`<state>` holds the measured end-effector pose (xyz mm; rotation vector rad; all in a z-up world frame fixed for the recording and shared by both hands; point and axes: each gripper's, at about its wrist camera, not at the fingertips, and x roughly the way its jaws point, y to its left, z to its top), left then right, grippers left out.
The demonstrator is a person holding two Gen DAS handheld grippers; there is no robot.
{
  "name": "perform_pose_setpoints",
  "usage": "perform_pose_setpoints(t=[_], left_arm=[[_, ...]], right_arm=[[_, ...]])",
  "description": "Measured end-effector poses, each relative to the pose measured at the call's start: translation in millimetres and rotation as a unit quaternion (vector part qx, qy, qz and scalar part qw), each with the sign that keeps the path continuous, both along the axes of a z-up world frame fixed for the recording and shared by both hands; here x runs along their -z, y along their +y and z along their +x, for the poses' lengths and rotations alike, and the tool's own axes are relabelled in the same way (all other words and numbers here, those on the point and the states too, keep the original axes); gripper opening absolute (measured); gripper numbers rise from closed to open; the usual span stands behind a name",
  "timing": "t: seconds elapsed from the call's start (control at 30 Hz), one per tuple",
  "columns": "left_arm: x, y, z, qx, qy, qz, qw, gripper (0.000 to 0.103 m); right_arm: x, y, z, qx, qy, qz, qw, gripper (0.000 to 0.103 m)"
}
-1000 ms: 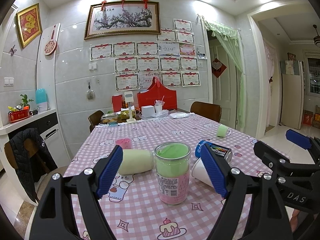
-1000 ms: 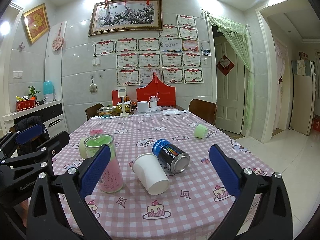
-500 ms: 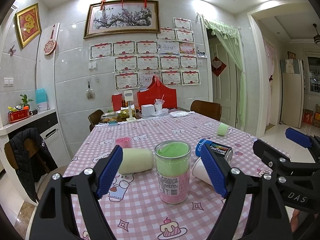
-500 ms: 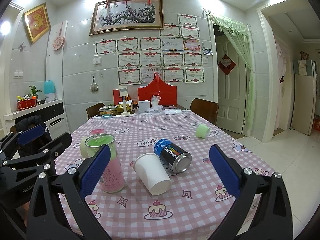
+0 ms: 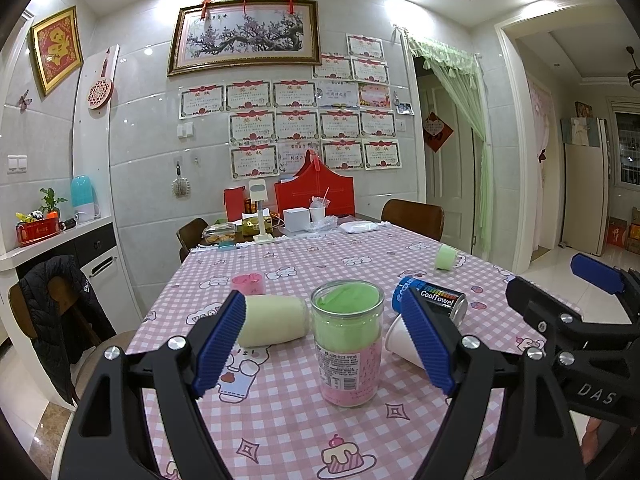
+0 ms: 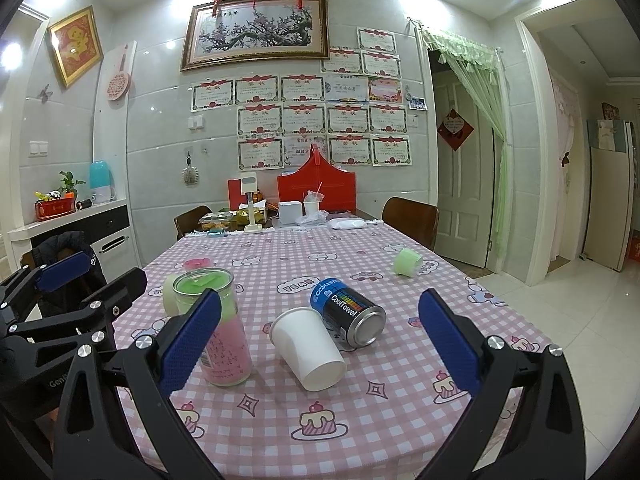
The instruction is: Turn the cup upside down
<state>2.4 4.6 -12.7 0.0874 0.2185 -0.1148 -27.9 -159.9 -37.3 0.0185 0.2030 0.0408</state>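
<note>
A white paper cup [image 6: 308, 350] lies on its side on the pink checked tablecloth [image 6: 400, 412], bottom toward me, leaning on a black and blue CoolTowel can [image 6: 348, 312]. In the left wrist view the cup [image 5: 396, 340] is partly hidden behind my finger. My right gripper [image 6: 320, 344] is open, empty, and held above the table's near edge with the cup between its fingers in view. My left gripper [image 5: 324, 344] is open and empty, framing an upright clear jar [image 5: 346, 344] with green and pink contents. The jar also shows in the right wrist view [image 6: 216, 328].
A cream cup [image 5: 274, 320] lies on its side left of the jar, with a pink cup [image 5: 247, 283] behind it. A small green cup [image 6: 407, 263] lies far right. Boxes and clutter [image 6: 290, 212] fill the table's far end. Chairs [image 6: 410, 218] stand around.
Both grippers have drifted very slightly; the objects on the table have not moved. Both stay open.
</note>
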Motion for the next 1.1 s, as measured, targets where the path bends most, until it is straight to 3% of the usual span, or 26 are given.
perform_pose_setpoints(t=[1.1], left_arm=[[13, 6, 6, -0.012, 0.016, 0.007, 0.9998, 0.079]], right_arm=[[3, 6, 2, -0.002, 0.010, 0.006, 1.000, 0.096]])
